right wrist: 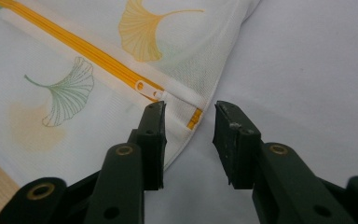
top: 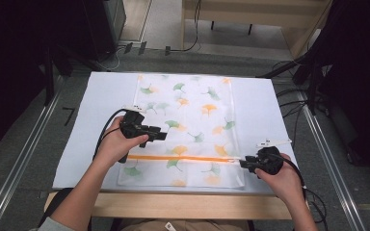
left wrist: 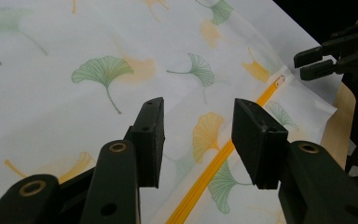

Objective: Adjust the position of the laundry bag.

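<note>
A white mesh bag point(top: 188, 120) printed with green and orange ginkgo leaves lies flat on the table. An orange zipper point(top: 183, 158) crosses it near the front edge. My left gripper point(top: 163, 135) hovers over the bag's left half, just behind the zipper. In the left gripper view it point(left wrist: 198, 121) is open, with the zipper point(left wrist: 205, 175) running under its jaws. My right gripper point(top: 243, 163) sits at the zipper's right end. There it point(right wrist: 189, 116) is open with nothing between its jaws, and the zipper pull point(right wrist: 144, 87) lies just ahead of one jaw.
The bag rests on a white table top point(top: 260, 106) with a wooden front edge point(top: 173, 204). A small white strip point(top: 273, 143) lies right of the bag. Cables and dark stands crowd the floor on both sides.
</note>
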### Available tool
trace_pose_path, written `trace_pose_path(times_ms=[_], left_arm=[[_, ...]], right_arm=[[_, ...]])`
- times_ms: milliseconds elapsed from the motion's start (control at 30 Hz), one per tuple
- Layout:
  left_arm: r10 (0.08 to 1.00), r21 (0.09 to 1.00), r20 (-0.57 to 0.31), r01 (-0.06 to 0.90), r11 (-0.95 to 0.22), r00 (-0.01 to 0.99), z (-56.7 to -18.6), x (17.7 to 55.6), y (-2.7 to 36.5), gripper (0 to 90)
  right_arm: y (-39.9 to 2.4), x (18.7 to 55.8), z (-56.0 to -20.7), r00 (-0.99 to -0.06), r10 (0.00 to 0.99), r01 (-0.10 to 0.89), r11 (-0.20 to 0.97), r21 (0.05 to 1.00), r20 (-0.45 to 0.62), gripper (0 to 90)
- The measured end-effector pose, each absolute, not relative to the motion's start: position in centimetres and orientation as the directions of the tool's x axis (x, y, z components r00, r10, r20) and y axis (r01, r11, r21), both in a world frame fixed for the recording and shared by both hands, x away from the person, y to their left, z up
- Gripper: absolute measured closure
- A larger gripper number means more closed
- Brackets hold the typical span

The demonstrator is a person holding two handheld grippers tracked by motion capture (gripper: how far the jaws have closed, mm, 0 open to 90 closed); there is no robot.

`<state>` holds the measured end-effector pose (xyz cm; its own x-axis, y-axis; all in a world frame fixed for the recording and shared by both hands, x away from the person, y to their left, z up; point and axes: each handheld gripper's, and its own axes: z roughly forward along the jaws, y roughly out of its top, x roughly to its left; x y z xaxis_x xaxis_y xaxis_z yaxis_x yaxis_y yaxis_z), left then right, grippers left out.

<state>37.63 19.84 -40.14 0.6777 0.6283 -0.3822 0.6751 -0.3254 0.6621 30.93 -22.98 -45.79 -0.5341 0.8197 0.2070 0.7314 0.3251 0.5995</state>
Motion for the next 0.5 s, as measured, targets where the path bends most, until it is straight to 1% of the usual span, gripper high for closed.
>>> trace_pose_path(times_ms=[333, 500], left_arm=[[0.629, 0.659, -0.382, 0.677, -0.328, 0.677, -40.3, 37.7, 19.8, 55.7], [0.621, 0.664, -0.387, 0.673, -0.325, 0.681, -40.3, 37.7, 19.6, 56.3]], right_arm=[[-21.8, 31.2, -46.6, -0.592, 0.793, 0.692, 0.409, 0.595, 0.143, 61.4], [-21.5, 31.5, -46.7, -0.604, 0.788, 0.674, 0.428, 0.602, 0.116, 61.4]])
